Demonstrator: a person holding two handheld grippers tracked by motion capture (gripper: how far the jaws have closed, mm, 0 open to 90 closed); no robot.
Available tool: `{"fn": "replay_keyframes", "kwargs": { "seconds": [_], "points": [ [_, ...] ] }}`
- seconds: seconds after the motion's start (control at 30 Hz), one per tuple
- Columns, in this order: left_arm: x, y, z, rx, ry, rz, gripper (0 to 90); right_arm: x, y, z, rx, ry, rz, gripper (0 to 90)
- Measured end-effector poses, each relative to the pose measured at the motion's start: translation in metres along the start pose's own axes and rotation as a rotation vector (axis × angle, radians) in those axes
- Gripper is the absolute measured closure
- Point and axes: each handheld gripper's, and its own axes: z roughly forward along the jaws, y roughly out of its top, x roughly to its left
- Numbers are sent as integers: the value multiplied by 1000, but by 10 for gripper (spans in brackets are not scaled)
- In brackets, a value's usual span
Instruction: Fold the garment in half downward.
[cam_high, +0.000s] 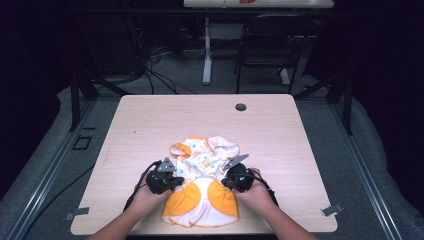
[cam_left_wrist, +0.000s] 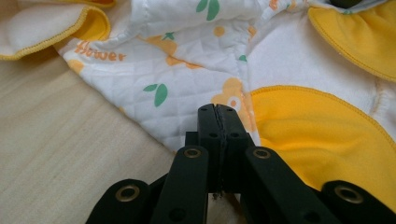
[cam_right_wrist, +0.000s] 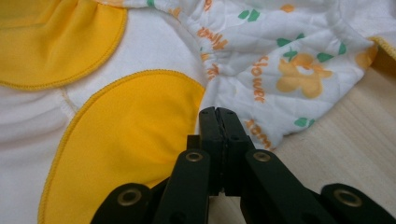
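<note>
Lying near the 6 o'clock edge of the wooden counter (cam_high: 150, 120) in the high view is a small white garment (cam_high: 202, 187) with orange-yellow patches and a flower print, its printed part bunched toward 12 o'clock. The left gripper (cam_high: 175, 181) is sitting at the garment's 9 o'clock side and the right gripper (cam_high: 226, 181) at its 3 o'clock side, each held in a hand (cam_high: 147, 197) coming in from 6 o'clock, the other hand (cam_high: 257, 195) mirroring it. A dark round grommet (cam_high: 241, 107) is sitting toward the counter's far edge.

Looking along the left gripper (cam_left_wrist: 217, 108) in its own view, the jaws are pressing together with no gap, their tips reaching over the garment (cam_left_wrist: 187, 70) where quilted print meets a yellow patch; whether cloth is pinched between them I cannot tell. Bare counter (cam_left_wrist: 60, 154) is showing at 8 o'clock.

Looking along the right gripper (cam_right_wrist: 217, 111) in its own view, the jaws are likewise closed tight, tips lying at the garment's (cam_right_wrist: 261, 51) edge beside a yellow patch; any grip on the cloth I cannot tell. Counter (cam_right_wrist: 355, 140) is showing at 4 o'clock.
</note>
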Motion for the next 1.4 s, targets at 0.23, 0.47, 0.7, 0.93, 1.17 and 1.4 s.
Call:
{"fn": "replay_keyframes", "kwargs": {
  "seconds": [0.23, 0.47, 0.7, 0.93, 1.17, 1.4],
  "points": [
    [-6, -5, -4, 4, -15, 9, 900, 3, -3, -1, -6, 3, 3, 900],
    [-7, -5, -5, 10, -17, 11, 900, 7, -7, -3, -13, 11, 6, 900],
    [-8, -6, -6, 9, -12, 10, 900, 10, -6, -3, 1, 9, 3, 900],
    [-8, -3, -9, 23, -5, 23, 885, 10, -6, -8, -20, 13, 20, 879],
    [1, 7, -14, 8, 0, 7, 863, 4, 1, -18, -27, 13, 16, 875],
    [7, 23, -19, -20, 2, -10, 802, -5, 11, -25, -34, -4, 14, 851]
  ]
}}
